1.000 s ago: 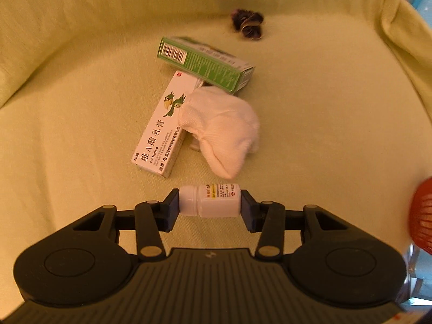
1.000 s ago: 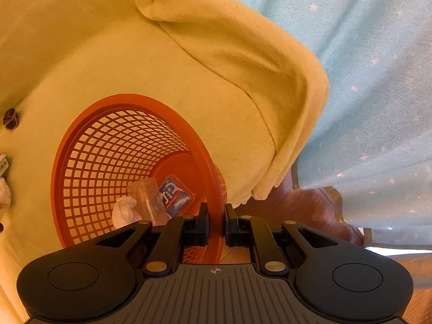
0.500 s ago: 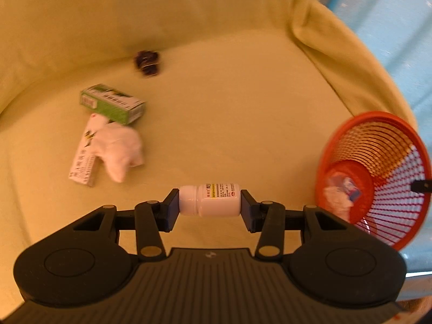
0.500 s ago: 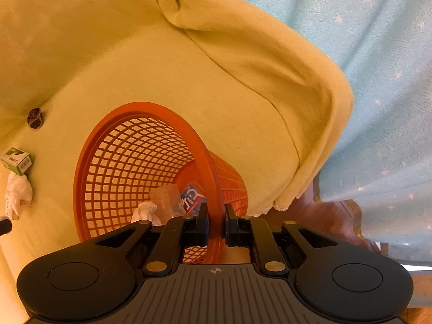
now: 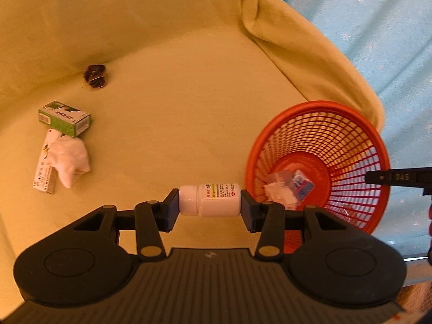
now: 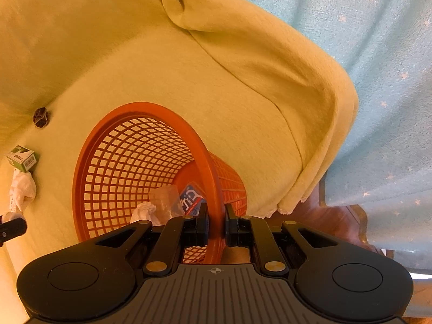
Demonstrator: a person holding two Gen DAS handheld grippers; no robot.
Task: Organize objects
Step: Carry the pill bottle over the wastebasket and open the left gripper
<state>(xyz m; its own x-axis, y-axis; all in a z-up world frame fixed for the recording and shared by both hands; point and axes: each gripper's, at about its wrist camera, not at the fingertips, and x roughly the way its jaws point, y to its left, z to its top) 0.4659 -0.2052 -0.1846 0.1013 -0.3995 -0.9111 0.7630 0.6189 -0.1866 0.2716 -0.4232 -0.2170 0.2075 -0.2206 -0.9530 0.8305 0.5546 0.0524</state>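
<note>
Here the whole move turns on the bottle and the basket: the left gripper clamps the white bottle by its two ends, cap toward the left finger and base toward the right, so its long axis runs straight across the gap between the fingers; the basket mouth lies to the right of the bottle and a little beyond it, near but not under it, so the bottle is not yet over the opening; judged from that, a short carry rightward ought to bring it above the rim.

The right gripper is closed on the near rim of the basket, one finger inside the mesh wall and one outside, tilting the mouth toward the cushion; it is thus the nearer to the basket, yet occupied.

Inside the basket lie a white wad, a clear cup and a blue packet.

Well left of the basket, a green box, a white box, a white cloth overlapping the white box, and a dark hair tie farther back await on the cushion.
</note>
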